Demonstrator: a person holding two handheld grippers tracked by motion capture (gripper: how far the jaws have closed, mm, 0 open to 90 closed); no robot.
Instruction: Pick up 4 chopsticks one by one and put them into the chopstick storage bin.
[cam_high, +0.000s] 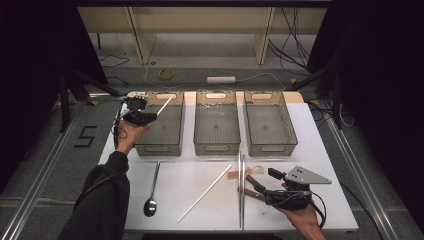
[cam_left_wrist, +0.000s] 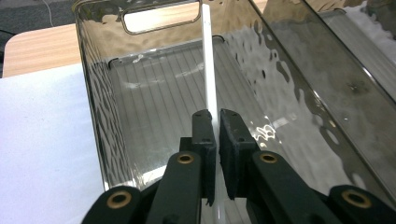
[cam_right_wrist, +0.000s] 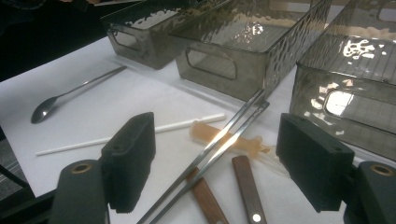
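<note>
Over the left bin (cam_left_wrist: 100, 140), clenched jaws hide the white straw's (cam_left_wrist: 208, 70) lower end; right jaws released

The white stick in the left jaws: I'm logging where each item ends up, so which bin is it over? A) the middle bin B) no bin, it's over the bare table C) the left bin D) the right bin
C: in the high view the left gripper holds the white stick over the left bin, and the left gripper view shows the stick pinched above that bin's ribbed floor.
</note>
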